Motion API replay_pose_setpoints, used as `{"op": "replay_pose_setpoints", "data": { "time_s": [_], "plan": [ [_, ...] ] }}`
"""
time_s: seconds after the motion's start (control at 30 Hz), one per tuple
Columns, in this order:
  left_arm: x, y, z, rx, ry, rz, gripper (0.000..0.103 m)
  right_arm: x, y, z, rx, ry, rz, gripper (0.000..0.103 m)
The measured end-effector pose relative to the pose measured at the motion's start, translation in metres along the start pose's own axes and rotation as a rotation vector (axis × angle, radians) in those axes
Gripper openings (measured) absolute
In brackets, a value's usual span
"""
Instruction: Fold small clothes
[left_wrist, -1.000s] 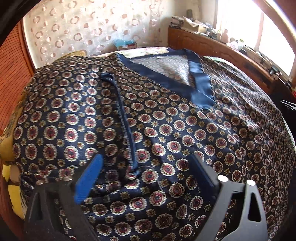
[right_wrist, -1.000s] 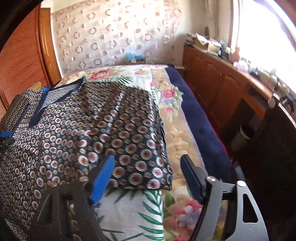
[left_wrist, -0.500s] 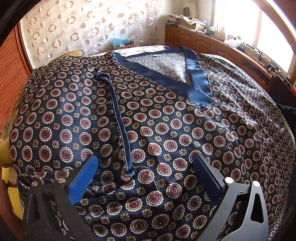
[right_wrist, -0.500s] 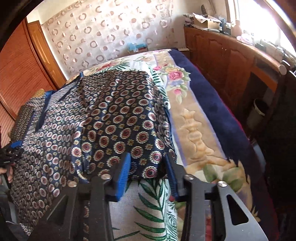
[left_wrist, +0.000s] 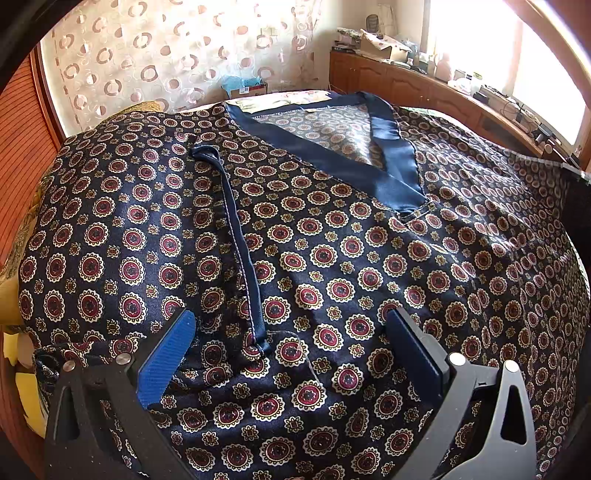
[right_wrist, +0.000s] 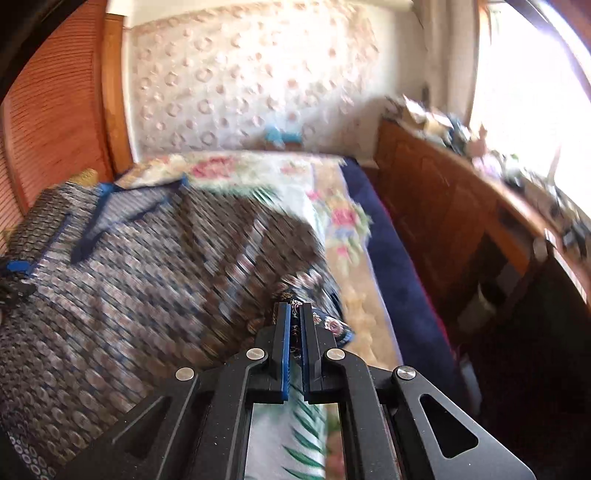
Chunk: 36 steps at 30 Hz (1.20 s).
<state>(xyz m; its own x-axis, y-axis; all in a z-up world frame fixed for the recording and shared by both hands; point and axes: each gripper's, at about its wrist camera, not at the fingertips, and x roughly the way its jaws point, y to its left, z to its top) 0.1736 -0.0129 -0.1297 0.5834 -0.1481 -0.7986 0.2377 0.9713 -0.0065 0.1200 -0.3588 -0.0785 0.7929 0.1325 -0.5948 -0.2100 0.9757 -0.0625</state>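
Right tool (right_wrist: 294, 325) is pinched nearly closed on the hem corner of the navy satin top with red-and-cream medallion print (left_wrist: 332, 258), which lies spread across the floral bedspread (right_wrist: 343, 221). Left tool (left_wrist: 291, 350) hovers wide apart over the sleeve's plain navy trim (left_wrist: 240, 243), gripping nothing. Thin, soft and likely slippery, the cloth is best taken at stitched edges or corners.

- The left gripper (left_wrist: 291, 347) hung low with its jaws spread wide.
- The right gripper (right_wrist: 294, 332) had its jaws pinched nearly together — fabric between them.
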Motion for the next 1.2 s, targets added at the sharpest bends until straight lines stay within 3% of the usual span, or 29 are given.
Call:
{"op": "replay_pose_setpoints", "data": {
  "time_s": [0.2,0.43,0.47,0.6,0.63,1.0,1.07,1.2],
  "plan": [
    [0.000,0.000,0.000,-0.002,-0.002,0.000,0.103,-0.008,0.063,0.015,-0.124,-0.037,0.108,0.004],
    [0.000,0.000,0.000,-0.002,-0.002,0.000,0.103,0.014,0.112,-0.024,-0.179,0.088,0.213,0.005],
    [0.000,0.000,0.000,-0.002,-0.002,0.000,0.103,0.015,0.112,-0.028,-0.177,0.098,0.223,0.012],
    [0.000,0.000,0.000,-0.002,-0.002,0.000,0.103,0.013,0.108,-0.036,-0.170,0.118,0.232,0.039],
    [0.000,0.000,0.000,-0.002,-0.002,0.000,0.103,0.012,0.102,-0.036,-0.162,0.117,0.230,0.040],
    [0.000,0.001,0.000,-0.002,-0.002,-0.001,0.103,-0.014,0.034,-0.010,-0.038,0.049,0.120,0.050],
    [0.000,0.001,0.000,-0.002,-0.002,-0.001,0.103,-0.002,0.027,-0.010,-0.005,0.082,0.101,0.050],
    [0.000,0.000,0.000,-0.002,-0.002,-0.001,0.103,0.032,0.023,-0.011,0.078,0.160,0.144,0.050]
  ]
}}
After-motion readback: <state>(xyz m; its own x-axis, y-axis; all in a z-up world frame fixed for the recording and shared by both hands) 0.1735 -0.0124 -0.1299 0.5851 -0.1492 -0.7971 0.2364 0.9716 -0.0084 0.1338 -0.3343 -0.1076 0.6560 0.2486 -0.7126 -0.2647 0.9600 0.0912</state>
